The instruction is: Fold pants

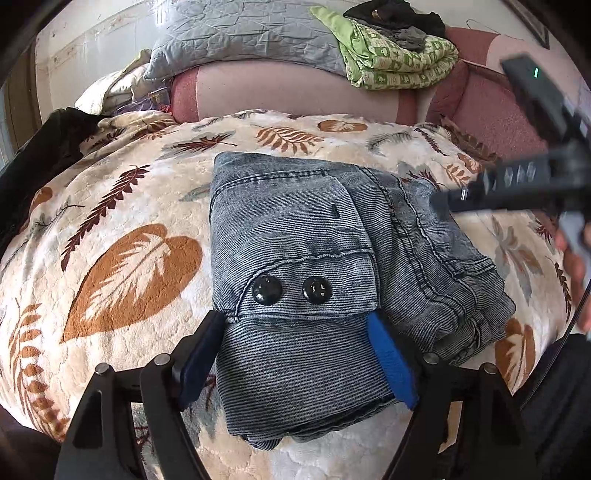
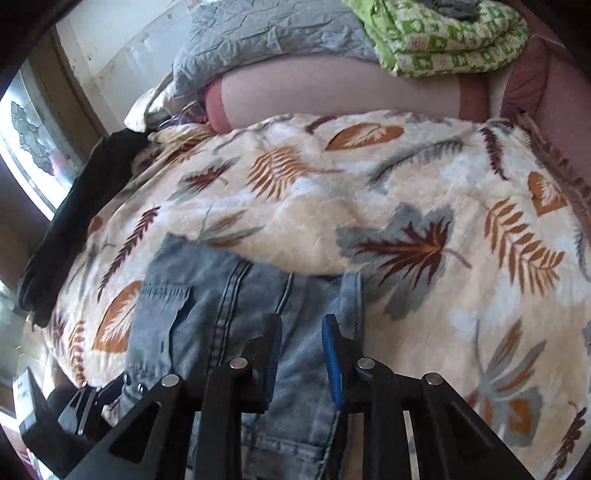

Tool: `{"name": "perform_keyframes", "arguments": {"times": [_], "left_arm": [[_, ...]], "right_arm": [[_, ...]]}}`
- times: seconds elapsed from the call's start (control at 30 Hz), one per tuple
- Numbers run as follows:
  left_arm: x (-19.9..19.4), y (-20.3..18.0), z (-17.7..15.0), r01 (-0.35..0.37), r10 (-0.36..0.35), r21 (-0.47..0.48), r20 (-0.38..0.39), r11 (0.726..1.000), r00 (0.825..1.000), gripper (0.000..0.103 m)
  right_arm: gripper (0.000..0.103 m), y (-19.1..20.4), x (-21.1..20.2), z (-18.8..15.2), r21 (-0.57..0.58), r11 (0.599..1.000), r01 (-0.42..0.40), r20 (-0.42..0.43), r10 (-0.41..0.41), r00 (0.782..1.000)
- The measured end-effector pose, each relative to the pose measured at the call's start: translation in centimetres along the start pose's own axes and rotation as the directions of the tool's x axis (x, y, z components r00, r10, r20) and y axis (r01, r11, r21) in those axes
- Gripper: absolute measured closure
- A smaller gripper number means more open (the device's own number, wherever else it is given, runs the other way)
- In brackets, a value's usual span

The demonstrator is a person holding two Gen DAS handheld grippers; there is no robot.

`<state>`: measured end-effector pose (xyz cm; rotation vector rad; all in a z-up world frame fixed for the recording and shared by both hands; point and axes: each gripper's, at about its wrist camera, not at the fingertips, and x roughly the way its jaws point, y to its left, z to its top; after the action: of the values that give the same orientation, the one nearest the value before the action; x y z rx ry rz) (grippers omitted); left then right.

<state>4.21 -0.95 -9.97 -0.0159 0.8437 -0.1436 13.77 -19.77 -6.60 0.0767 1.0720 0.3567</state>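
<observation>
Two claws are at work over a soft blanket (image 1: 122, 229) with brown and grey leaves on it. On the far left of the left wrist view, a dark cloth (image 1: 40, 155) lies at the blanket's edge. Next comes the big orange leaf print. Then come the pants (image 1: 295, 258), blue-grey jeans folded into a thick bundle in the middle of the blanket. A flap with two black buttons (image 1: 291, 290) sits on top of the bundle.

The left claw (image 1: 299, 362) is wide open. Its two blue pads stand one on each side of the near end of the pants, with the cloth between them. The pads are not squeezing the cloth.

To the right, the folded legs of the pants spread out with their seams showing. The right claw (image 1: 458, 199) comes in from the right side and is blurry here. Its tip is at the right side of the pants.

In the right wrist view, the right claw (image 2: 301, 332) is open only a little, and denim fills the gap between its blue pads. I cannot tell if it pinches the cloth.

Behind the blanket, a grey quilt (image 1: 240, 33) lies on the left and a green patterned blanket (image 1: 395, 62) on the right.
</observation>
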Motion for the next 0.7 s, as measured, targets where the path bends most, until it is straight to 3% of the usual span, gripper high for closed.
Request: {"name": "perform_keyframes", "arguments": {"times": [0.03, 0.07, 0.13, 0.23, 0.3, 0.37, 0.43, 0.53, 0.57, 0.63, 0.7], "left_arm": [[-0.3, 0.3, 0.0, 0.019, -0.019, -0.019, 0.003, 1.0, 1.0, 0.023], [-0.8, 0.5, 0.1, 0.036, -0.035, -0.036, 0.014, 0.999, 0.999, 0.023], [-2.5, 1.1, 0.2, 0.04, -0.035, -0.063, 0.088, 0.997, 0.996, 0.023], [-4.3, 3.0, 0.7, 0.043, -0.014, -0.169, 0.165, 0.985, 0.986, 0.023], [-4.7, 5.4, 0.3, 0.091, -0.039, -0.309, 0.17, 0.947, 0.985, 0.023], [-3.8, 8.0, -0.5, 0.19, -0.143, -0.449, 0.138, 0.873, 0.98, 0.023], [-2.5, 9.7, -1.3, 0.289, -0.262, -0.54, 0.128, 0.791, 0.957, 0.023], [-1.2, 10.7, -2.0, 0.368, -0.36, -0.599, 0.138, 0.712, 0.923, 0.023], [-1.0, 10.9, -2.1, 0.386, -0.381, -0.609, 0.146, 0.693, 0.913, 0.023], [-0.6, 10.9, -2.0, 0.385, -0.377, -0.605, 0.148, 0.696, 0.914, 0.023], [0.1, 10.7, -1.9, 0.399, -0.408, -0.606, 0.131, 0.688, 0.904, 0.023]], "right_arm": [[0.071, -0.5, 2.2, -1.0, 0.005, 0.999, 0.044, -0.094, -0.043, 0.995], [0.071, -1.2, 3.1, -1.6, 0.028, 0.999, 0.027, -0.103, -0.024, 0.994], [0.071, -1.2, 1.8, -0.9, 0.061, 0.998, 0.022, -0.097, -0.016, 0.995], [0.071, 0.9, -1.1, 1.7, -0.003, 0.999, 0.047, -0.041, -0.047, 0.998], [0.068, 3.4, -2.5, 4.3, -0.068, 0.997, 0.03, -0.019, -0.031, 0.999], [0.029, 6.4, -2.1, 7.1, -0.147, 0.989, -0.024, -0.071, 0.013, 0.997], [0.028, 10.2, -0.9, 9.8, -0.241, 0.97, -0.033, -0.086, 0.013, 0.996], [0.028, 16.0, 3.7, 13.0, -0.329, 0.942, -0.061, -0.228, -0.016, 0.973], [0.028, 17.9, 5.5, 13.8, -0.368, 0.929, -0.032, -0.253, -0.067, 0.965], [0.028, 20.7, 8.8, 14.9, -0.446, 0.894, 0.034, -0.279, -0.175, 0.944], [0.028, 21.9, 11.9, 15.0, -0.491, 0.869, 0.057, -0.334, -0.248, 0.909]]}}
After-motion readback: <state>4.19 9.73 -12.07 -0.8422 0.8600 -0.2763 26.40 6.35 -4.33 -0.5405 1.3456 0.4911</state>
